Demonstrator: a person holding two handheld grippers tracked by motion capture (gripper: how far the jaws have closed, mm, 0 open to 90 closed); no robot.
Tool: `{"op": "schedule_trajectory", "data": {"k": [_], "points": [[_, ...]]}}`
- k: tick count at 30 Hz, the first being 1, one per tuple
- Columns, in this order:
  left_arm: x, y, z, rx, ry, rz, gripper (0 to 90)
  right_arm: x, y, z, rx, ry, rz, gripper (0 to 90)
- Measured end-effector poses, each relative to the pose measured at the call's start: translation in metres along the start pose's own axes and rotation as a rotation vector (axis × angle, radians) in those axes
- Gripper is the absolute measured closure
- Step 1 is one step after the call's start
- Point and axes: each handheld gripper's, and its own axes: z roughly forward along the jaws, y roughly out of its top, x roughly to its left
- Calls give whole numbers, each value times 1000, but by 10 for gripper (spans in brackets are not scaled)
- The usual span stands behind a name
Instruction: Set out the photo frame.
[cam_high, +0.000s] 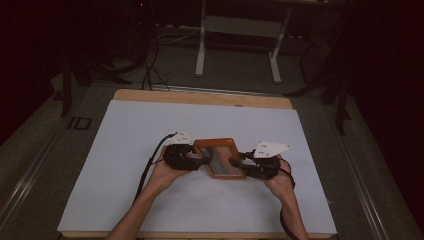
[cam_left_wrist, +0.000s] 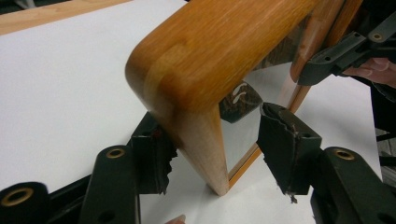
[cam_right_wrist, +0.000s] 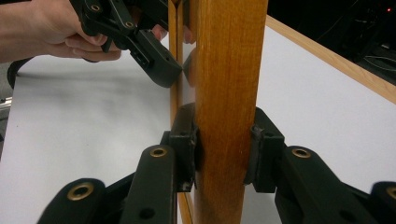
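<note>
Standing wooden-framed mirror, glass leftward

Dim lab; tripods, cables

Both forearms enter from the bottom of the high view and angle inward toward mid-frame. The left tongs stand partly open, one pad touching, the other clear. The right tongs are clamped, both pads pressed flat.

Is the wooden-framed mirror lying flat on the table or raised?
Raised and tilted: the wooden-framed mirror touches the table at one corner; the right hand-held gripper clamps its frame.
</note>
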Motion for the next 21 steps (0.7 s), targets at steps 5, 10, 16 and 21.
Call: {"op": "schedule_trajectory", "data": {"k": [5, 10, 16, 21], "points": [[-1, -8, -3, -24, 20, -4, 521, 0, -1, -1, 10, 1, -5, 677], [2, -13, -4, -29, 53, -42, 638, -2, -2, -2, 17, -16, 14, 670], [2, -13, -2, -29, 31, -32, 593, -2, -3, -2, 4, 10, 15, 676], [2, -12, 4, -33, 2, -31, 427, 1, 0, -1, 5, 26, -13, 681]]}}
